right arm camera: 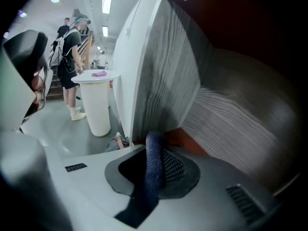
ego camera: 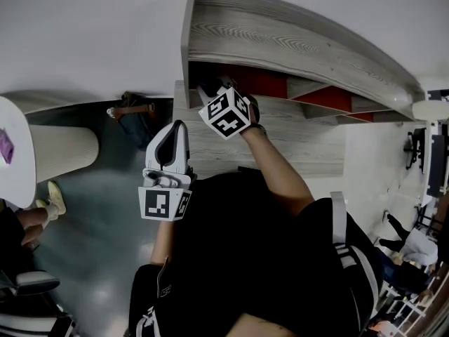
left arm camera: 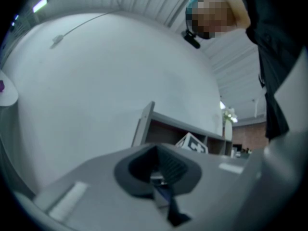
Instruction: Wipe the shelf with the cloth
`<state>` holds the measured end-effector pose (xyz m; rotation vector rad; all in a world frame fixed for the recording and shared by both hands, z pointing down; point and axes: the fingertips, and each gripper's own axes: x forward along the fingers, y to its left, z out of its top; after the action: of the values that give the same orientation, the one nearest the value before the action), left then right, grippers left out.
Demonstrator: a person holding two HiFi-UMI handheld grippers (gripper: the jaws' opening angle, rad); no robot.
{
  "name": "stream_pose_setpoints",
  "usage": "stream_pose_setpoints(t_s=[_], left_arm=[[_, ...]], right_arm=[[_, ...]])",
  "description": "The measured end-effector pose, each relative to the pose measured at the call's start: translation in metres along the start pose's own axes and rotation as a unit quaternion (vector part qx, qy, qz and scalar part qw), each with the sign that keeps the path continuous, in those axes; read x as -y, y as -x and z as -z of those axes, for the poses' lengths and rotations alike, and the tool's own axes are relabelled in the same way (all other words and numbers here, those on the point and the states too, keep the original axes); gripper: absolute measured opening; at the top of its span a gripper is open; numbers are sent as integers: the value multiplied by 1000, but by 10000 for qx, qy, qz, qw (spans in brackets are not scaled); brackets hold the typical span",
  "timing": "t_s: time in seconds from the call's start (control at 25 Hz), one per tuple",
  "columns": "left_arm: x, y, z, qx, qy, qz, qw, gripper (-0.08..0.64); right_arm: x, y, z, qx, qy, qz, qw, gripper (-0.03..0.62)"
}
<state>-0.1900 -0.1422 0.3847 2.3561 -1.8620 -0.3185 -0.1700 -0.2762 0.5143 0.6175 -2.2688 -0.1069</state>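
The right claw (right arm camera: 161,163) is pinching a dark blue knitted cloth (right arm camera: 153,153), bunched into a thick fold that stands up between the jaws and trails back towards the handle. It is pushed into the left-end compartment of the grey wood-grain wall shelf (ego camera: 280,44), close beside the upright grey side panel (right arm camera: 168,81) and in front of the red back panel (ego camera: 259,81). From here I can't tell whether the cloth is pressing on a board yet. The left claw (left arm camera: 160,179) is pressed together and holds nothing I can name. It is kept back by the person's chest, pointing up at the white wall (ego camera: 91,34).

The main risk, I'd say, is the narrow grip. Only a folded ridge of cloth pokes past the jaws, so a stroke could put hard plastic on the wood instead of fabric, or drag the cloth out of the pinch if it catches in the corner. The side panel is just beside the claw, so there is hardly any room to go left. The open run is rightwards along the lower grey board (ego camera: 295,135) until the next divider. The board overhead hangs low, so the marker cube could knock it if the wrist lifts. A dark bag with a brown strap (ego camera: 133,111) lies on the floor below the shelf's left end, near the feet.
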Motion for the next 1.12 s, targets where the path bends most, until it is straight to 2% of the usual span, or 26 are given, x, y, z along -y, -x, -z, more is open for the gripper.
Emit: stream_pose_setpoints(t_s=[0.32, 0.56, 0.64, 0.8, 0.92, 1.04, 1.12], left_arm=[[6, 7, -3, 4, 15, 13, 10000, 5], [11, 8, -2, -22, -1, 56, 10000, 5], [12, 8, -1, -42, -6, 94, 9999, 5], [19, 8, -3, -59, -27, 229, 9997, 5], [24, 4, -1, -92, -13, 368, 9993, 5], [26, -4, 5, -157, 76, 502, 9986, 5], [30, -11, 9, -188, 114, 624, 9978, 5]], right_arm=[[-16, 0, -6, 82, 283, -197, 9994, 48], [-29, 3, -6, 202, 319, -483, 9981, 48], [-35, 5, -5, 154, 331, -684, 9970, 48], [-70, 14, 14, -124, 370, -1501, 9879, 48], [-79, 32, 25, 176, 120, -1349, 9906, 48], [-60, 58, 29, 684, -586, -964, 9913, 48], [-30, 76, 32, 1096, -1180, -489, 9857, 48]])
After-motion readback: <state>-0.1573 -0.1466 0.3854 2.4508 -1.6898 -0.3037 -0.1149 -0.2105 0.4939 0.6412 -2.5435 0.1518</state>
